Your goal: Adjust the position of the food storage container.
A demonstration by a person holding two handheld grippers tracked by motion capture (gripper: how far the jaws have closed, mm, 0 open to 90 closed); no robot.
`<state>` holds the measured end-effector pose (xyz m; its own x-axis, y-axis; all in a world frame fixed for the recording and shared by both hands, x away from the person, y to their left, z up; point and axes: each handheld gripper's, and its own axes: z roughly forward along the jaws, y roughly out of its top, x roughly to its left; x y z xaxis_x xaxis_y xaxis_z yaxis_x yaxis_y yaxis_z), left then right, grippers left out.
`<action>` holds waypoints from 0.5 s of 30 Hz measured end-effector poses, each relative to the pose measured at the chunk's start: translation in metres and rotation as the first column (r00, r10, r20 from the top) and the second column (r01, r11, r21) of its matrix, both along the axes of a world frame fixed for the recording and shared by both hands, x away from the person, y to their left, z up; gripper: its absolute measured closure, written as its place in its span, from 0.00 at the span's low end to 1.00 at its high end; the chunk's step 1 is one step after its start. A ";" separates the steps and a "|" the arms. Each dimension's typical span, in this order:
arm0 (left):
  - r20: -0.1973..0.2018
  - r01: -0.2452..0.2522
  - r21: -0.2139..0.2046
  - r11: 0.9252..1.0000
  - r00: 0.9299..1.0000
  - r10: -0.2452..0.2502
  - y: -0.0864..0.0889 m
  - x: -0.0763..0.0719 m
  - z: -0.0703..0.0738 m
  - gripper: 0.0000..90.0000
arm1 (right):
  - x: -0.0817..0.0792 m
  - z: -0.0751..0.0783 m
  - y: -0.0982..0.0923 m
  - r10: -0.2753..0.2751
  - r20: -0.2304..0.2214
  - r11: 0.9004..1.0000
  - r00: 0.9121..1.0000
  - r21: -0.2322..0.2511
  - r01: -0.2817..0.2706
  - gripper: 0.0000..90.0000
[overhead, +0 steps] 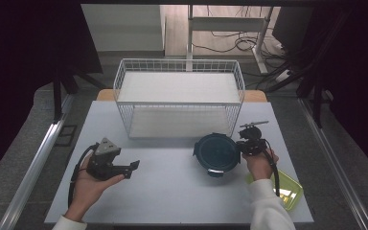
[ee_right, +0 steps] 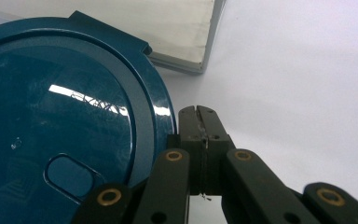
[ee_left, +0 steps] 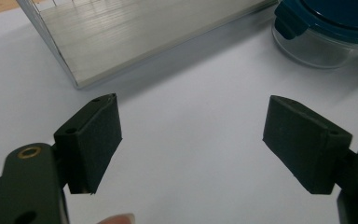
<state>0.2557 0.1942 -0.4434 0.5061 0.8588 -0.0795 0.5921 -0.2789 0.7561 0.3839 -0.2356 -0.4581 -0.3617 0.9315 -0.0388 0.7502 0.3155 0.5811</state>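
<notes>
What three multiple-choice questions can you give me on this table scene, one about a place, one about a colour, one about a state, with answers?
1. Where does the round container stand?
A. inside the wire basket
B. on the table in front of the wire basket
C. on the yellow-green tray

2. What colour is the container's lid?
A. dark blue
B. red
C. white

3. How do the right hand-held gripper's jaws stand?
A. wide open
B. shut around the basket wire
C. shut, pads together

Answers: 1 B, it sits on the table before the wire basket. 2 A, the lid is dark blue. 3 C, the right hand-held gripper shows its pads pressed together beside the lid's rim.
</notes>
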 end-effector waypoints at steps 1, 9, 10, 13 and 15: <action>-0.001 0.001 0.002 1.000 1.000 -0.001 0.000 0.000 0.000 0.21 | 0.000 0.000 0.000 0.004 0.000 1.000 1.000 -0.008 -0.004 0.99; -0.007 0.011 0.009 1.000 1.000 -0.011 -0.004 0.001 -0.001 0.21 | -0.003 0.001 0.004 0.011 0.001 0.999 1.000 -0.037 -0.011 0.99; -0.009 0.008 0.006 1.000 1.000 -0.008 -0.004 0.001 -0.001 0.21 | -0.004 0.001 0.004 0.010 0.001 0.999 1.000 -0.039 -0.010 0.99; -0.008 0.015 0.010 1.000 1.000 -0.014 -0.005 0.002 -0.002 0.21 | -0.005 0.001 0.007 0.010 0.004 0.999 1.000 -0.041 -0.009 0.99; -0.009 0.013 0.008 1.000 1.000 -0.013 -0.006 0.002 -0.002 0.21 | -0.007 0.001 0.010 0.014 0.006 0.999 1.000 -0.041 -0.014 0.99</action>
<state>0.2575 0.1880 -0.4452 0.5166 0.8527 -0.0773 0.5952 -0.2928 0.7483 0.3773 -0.2252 -0.4576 -0.3746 0.9238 -0.0788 0.7418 0.3496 0.5723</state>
